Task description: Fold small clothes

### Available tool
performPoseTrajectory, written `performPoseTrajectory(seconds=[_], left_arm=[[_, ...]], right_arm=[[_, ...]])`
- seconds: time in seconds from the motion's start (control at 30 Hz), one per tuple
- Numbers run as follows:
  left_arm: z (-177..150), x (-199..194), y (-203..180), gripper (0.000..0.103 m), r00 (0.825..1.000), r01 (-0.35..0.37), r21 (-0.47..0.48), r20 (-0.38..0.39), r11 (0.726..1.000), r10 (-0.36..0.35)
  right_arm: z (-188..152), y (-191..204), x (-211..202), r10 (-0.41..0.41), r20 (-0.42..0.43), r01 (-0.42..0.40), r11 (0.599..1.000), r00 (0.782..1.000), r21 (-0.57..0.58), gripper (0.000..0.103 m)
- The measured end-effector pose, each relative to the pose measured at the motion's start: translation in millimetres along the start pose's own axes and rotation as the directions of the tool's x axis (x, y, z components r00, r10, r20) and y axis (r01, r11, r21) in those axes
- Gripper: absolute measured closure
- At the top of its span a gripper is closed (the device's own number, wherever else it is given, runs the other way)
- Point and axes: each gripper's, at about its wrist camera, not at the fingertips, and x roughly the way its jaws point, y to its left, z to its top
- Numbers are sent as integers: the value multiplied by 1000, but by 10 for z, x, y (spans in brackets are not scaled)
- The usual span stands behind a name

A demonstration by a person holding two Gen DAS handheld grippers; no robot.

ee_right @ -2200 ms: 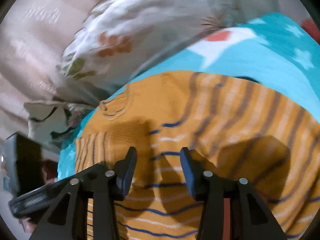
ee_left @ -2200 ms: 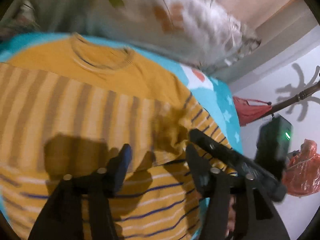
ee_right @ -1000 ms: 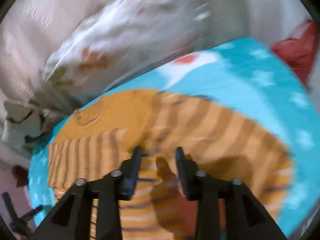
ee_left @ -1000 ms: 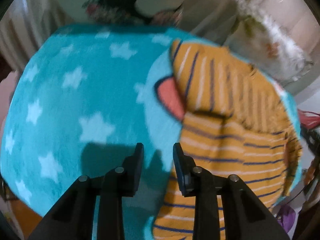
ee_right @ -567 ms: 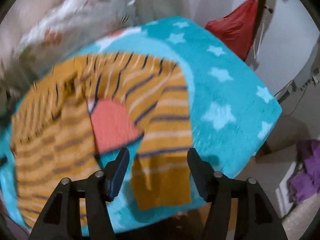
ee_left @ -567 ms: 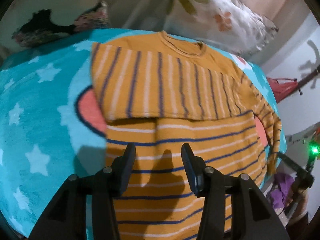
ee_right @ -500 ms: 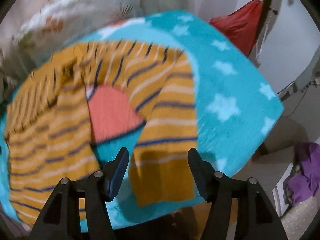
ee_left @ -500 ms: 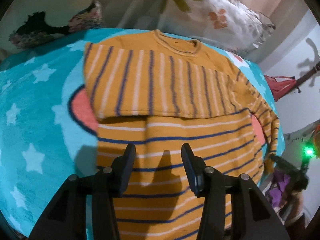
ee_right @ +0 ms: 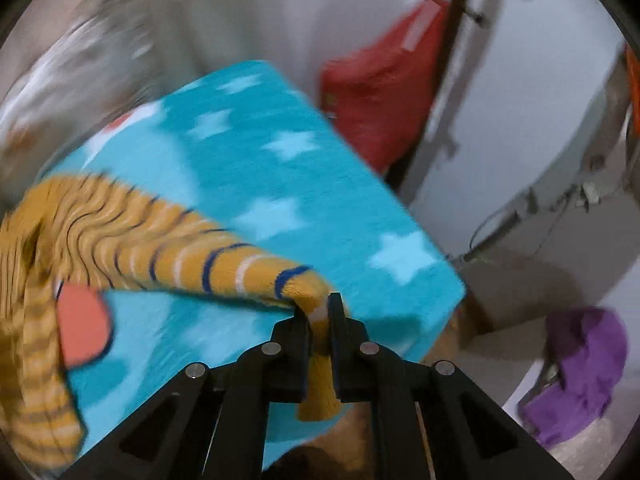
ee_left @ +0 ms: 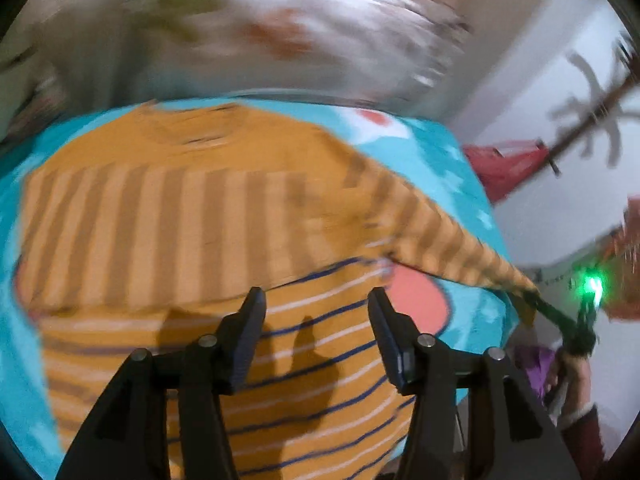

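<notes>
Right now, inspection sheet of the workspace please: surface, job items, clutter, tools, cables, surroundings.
Surface: teal star blanket, with a coral patch.
Job's things: striped orange sweater lies on the blanket; one sleeve is stretched out toward the blanket's corner.
Clutter: purple cloth on the floor.
Grippers: right tool has just closed, its jaws pinching the sleeve cuff; left tool has just been opening, nothing between its jaws.
Cables: thin cords along the wall.
Surroundings: floral pillow, red bag.
</notes>
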Motion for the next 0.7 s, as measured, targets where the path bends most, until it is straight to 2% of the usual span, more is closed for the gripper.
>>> performPoseTrajectory(seconds=[0.1, 0.17, 0.27, 0.33, 0.4, 0.47, 0.53, 0.57, 0.63, 0.67, 0.7], left_arm=[[105, 453, -567, 48, 999, 37, 109, -37, 993, -34], [111, 724, -895, 48, 997, 32, 192, -68, 981, -19], [37, 1060, -1372, 48, 995, 17, 343, -95, 939, 17], [-35, 1234, -1638, 47, 995, -9, 445, -81, 895, 50], [-120, 1389, -1868, 47, 995, -46, 551, -51, 833, 88], [-200, 1553, -2033, 47, 991, -89, 639, -20, 764, 131], [-240, 1690, -2116, 47, 987, -113, 686, -7, 719, 163], [-241, 1744, -2144, 47, 984, -125, 702, 0, 701, 175], [-232, 1883, -2188, 47, 980, -138, 724, 2, 676, 197], [-219, 1924, -2183, 48, 980, -130, 722, -10, 680, 198], [-196, 1959, -2173, 51, 981, -108, 710, -37, 696, 190]], right_arm=[[160, -319, 159, 75, -8, -73, 989, 997, 131, 84], [167, -405, 160, 134, 10, -133, 973, 991, 188, 75], [77, -472, 170, 214, 3, -208, 949, 977, 239, 72], [-109, -575, 130, 294, 20, -285, 905, 956, 317, 67], [-304, -702, 113, 382, 60, -371, 830, 922, 416, 59], [-434, -766, 113, 434, 90, -422, 772, 896, 475, 57], [-567, -788, 105, 478, 110, -461, 723, 872, 514, 53], [-611, -784, 99, 480, 109, -462, 720, 870, 518, 53], [-621, -765, 85, 438, 100, -427, 758, 894, 493, 50], [-595, -763, 87, 407, 98, -402, 782, 908, 476, 43], [-555, -775, 113, 375, 98, -375, 800, 922, 468, 41]])
